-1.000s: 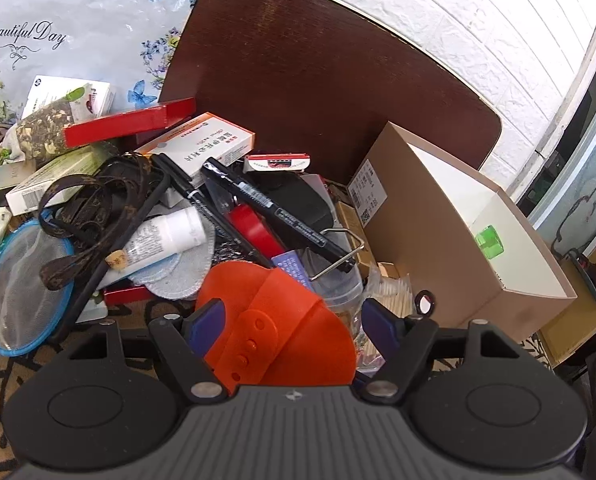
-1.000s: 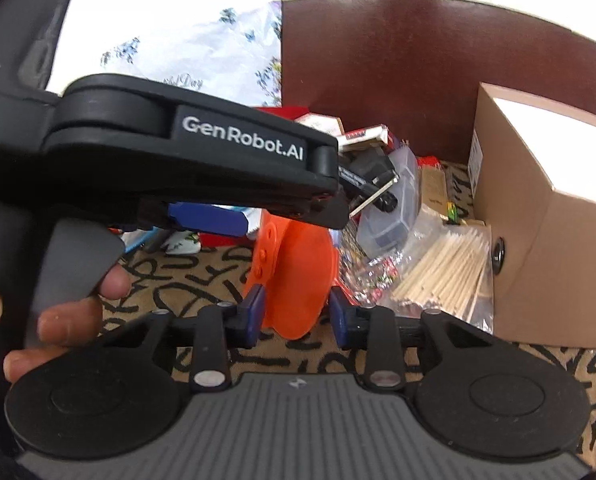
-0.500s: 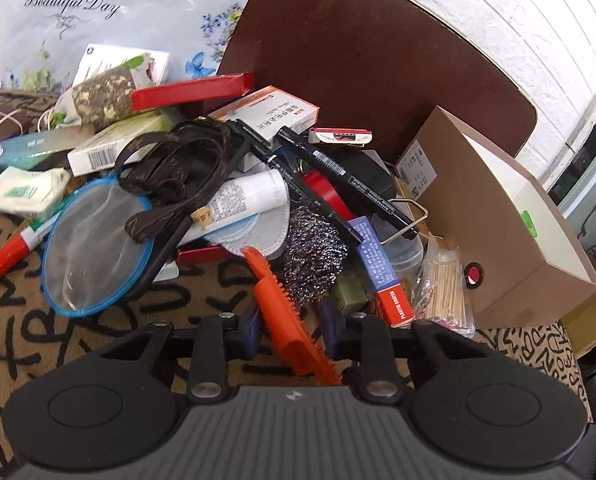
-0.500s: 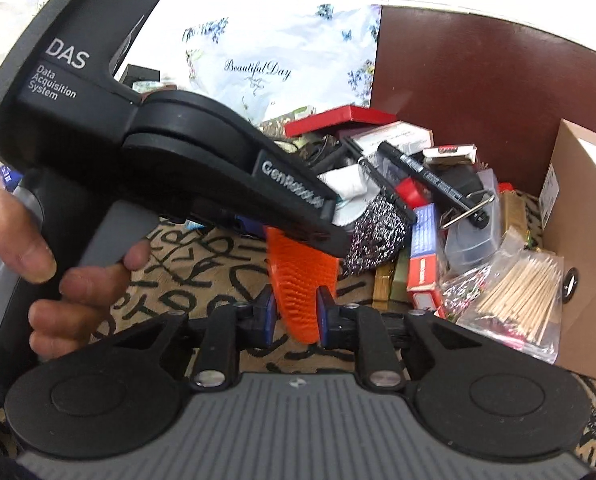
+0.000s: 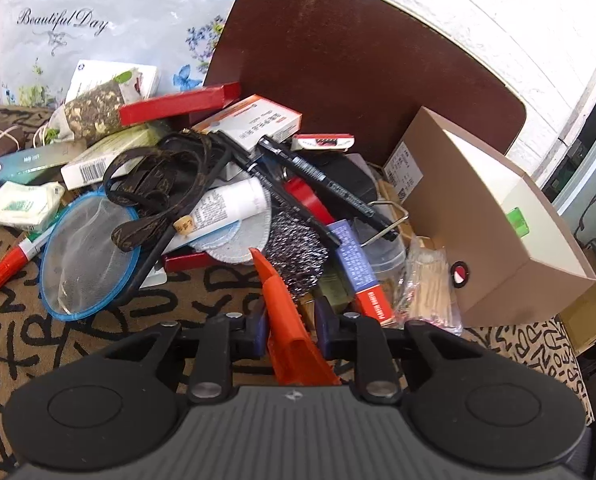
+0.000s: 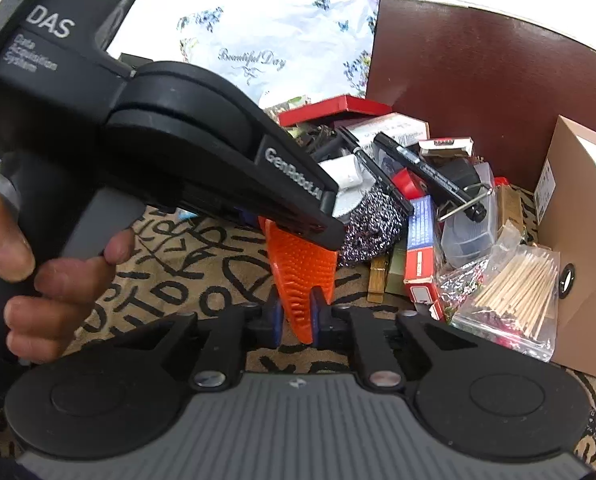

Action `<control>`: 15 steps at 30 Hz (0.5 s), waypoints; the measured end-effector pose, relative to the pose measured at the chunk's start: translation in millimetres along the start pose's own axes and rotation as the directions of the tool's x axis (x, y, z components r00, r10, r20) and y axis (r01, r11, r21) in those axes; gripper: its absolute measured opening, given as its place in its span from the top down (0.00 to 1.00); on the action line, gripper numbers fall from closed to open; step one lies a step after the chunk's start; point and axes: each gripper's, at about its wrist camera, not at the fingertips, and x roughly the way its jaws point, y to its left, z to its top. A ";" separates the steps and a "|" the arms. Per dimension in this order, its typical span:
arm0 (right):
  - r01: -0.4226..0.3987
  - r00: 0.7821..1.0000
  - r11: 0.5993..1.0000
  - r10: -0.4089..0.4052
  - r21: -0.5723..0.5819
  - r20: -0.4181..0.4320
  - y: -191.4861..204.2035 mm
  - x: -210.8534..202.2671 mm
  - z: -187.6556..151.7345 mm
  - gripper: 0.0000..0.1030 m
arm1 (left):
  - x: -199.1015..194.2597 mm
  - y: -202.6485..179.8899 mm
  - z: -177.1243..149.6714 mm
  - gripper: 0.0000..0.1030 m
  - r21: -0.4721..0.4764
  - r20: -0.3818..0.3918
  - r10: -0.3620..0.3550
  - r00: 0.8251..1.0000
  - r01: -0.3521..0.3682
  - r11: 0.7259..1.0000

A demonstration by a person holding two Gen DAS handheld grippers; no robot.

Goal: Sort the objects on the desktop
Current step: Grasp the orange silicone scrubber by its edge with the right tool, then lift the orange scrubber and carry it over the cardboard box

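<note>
An orange silicone brush (image 5: 285,320) is held by both grippers above the patterned cloth. My left gripper (image 5: 291,326) is shut on one end of it. My right gripper (image 6: 295,318) is shut on its other end, with the bristled face (image 6: 302,264) showing in the right wrist view. The left gripper's black body (image 6: 169,160) fills the left of the right wrist view, with the person's hand on it. Behind the brush lies a pile: steel scourer (image 5: 293,248), black markers (image 5: 326,184), white tube (image 5: 229,208), blue-and-red box (image 5: 362,272).
A brown cardboard box (image 5: 482,220) stands at the right, with a bag of toothpicks (image 6: 514,296) in front of it. A blue-rimmed mesh strainer (image 5: 85,256), brown strap (image 5: 157,180), boxes and a red marker (image 5: 5,268) lie at the left. A dark board (image 5: 358,60) stands behind.
The orange brush has turned from flat-on to edge-on in the left wrist view. Both grippers have closed tighter on it and have drawn back from the pile.
</note>
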 end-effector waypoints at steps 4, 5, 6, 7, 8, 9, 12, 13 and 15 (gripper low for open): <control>0.006 0.999 1.000 -0.006 0.003 0.034 -1.3 -13.2 3.0 0.93 | -10.4 -15.1 3.2 0.77 0.037 0.030 -0.001 1.000 0.000 0.999; 0.009 0.999 1.000 -0.009 0.007 0.045 -2.4 -17.6 3.9 0.93 | -13.2 -19.2 4.6 0.77 0.044 0.037 -0.004 0.999 0.002 0.999; 0.013 0.998 1.000 -0.013 0.009 0.056 -3.6 -21.9 5.0 0.93 | -16.1 -24.0 6.1 0.77 0.053 0.046 -0.008 0.999 0.006 0.999; 0.020 0.997 1.000 -0.021 0.009 0.071 -4.9 -27.0 6.1 0.93 | -19.2 -29.2 7.8 0.77 0.062 0.056 -0.015 0.998 0.011 0.998; 0.029 0.996 1.000 -0.030 0.010 0.086 -6.4 -32.5 7.3 0.93 | -22.2 -34.7 9.7 0.77 0.072 0.066 -0.022 0.998 0.017 0.997; 0.036 0.994 0.999 -0.037 0.013 0.101 -8.5 -38.1 8.7 0.93 | -25.0 -40.5 11.5 0.77 0.083 0.077 -0.030 0.997 0.024 0.996; 0.064 0.988 0.998 -0.066 0.024 0.143 -17.8 -55.2 13.8 0.93 | -31.3 -61.3 19.6 0.77 0.125 0.107 -0.059 0.993 0.045 0.991; 0.075 0.985 0.997 -0.079 0.027 0.157 -21.7 -61.3 15.8 0.93 | -33.2 -68.7 22.5 0.77 0.139 0.116 -0.069 0.991 0.053 0.989; 0.095 0.978 0.995 -0.101 0.039 0.184 -30.8 -73.4 19.7 0.93 | -36.6 -84.2 28.4 0.77 0.167 0.134 -0.092 0.987 0.069 0.984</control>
